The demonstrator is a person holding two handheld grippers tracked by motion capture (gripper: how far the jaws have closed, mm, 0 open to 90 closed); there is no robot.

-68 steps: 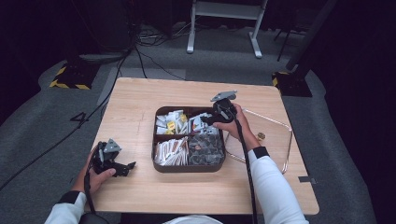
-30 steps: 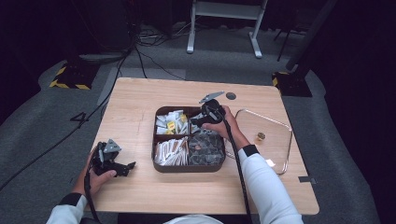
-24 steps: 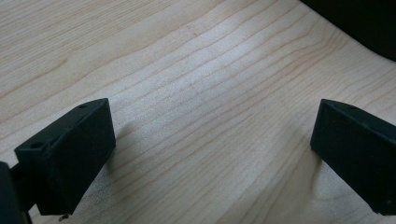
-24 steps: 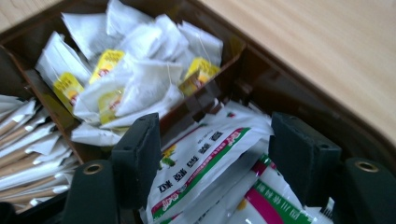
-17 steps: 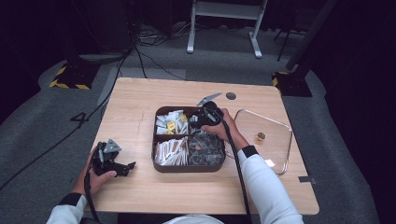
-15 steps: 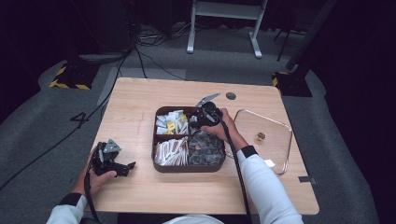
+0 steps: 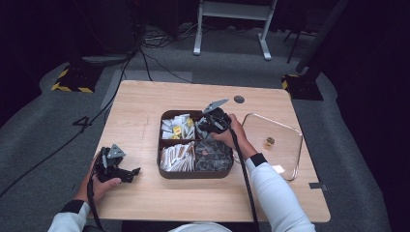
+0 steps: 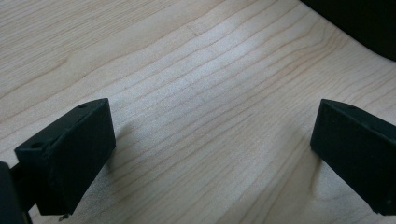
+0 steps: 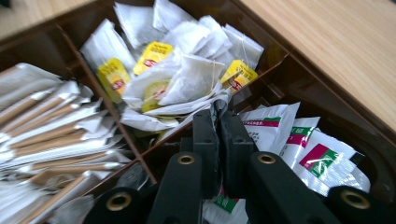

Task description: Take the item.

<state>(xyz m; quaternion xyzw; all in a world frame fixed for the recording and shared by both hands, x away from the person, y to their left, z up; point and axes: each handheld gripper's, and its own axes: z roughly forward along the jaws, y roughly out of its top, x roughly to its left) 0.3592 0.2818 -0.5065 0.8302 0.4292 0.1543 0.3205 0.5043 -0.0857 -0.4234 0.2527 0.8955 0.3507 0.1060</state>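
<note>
A brown four-part tray [image 7: 195,174] stands mid-table. My right gripper [image 7: 207,126] reaches into its back right compartment. In the right gripper view the right gripper [image 9: 218,116] is shut on the thin edge of a white sachet with a red and green label [image 9: 266,128], above more such sachets [image 9: 322,161]. Tea bags with yellow tags [image 9: 180,70] fill the compartment beyond it. My left gripper [image 7: 131,174] rests low at the table's front left, held by a hand. Its jaws stand wide apart, and the left gripper [image 8: 210,154] hangs open above bare wood.
Long paper sachets [image 7: 176,155] fill the tray's front left part, dark packets [image 7: 213,155] the front right. A clear tray with a metal rim [image 7: 290,159] lies to the right and holds a small brass piece [image 7: 269,141]. A cable hole [image 7: 239,99] marks the table's back.
My right gripper has moved left and down, from the tray's back right rim into the compartment. The left gripper has stayed in place.
</note>
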